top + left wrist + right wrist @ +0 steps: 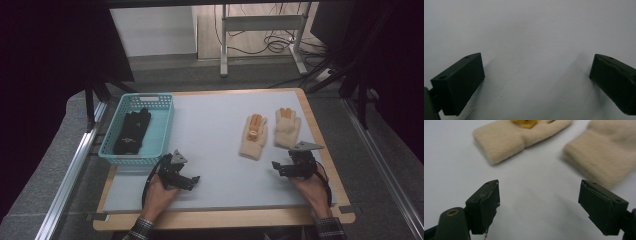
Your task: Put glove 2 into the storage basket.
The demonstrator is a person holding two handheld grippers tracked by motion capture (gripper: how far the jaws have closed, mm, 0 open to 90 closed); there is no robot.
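- Sitting on counter (220,165): teal basket (165,132) with black gloves (131,131) far left.
- Cream gloves (254,137) lie flat just ahead of right gripper (539,202); soft, light, limp; pinch at ribbed cuff.
- Right fingers (484,205) wide, empty; left gripper (536,82) wide, empty.

Even, soft overhead light; dark vignetted corners in the high view; blurred, faintly shadowed close-ups
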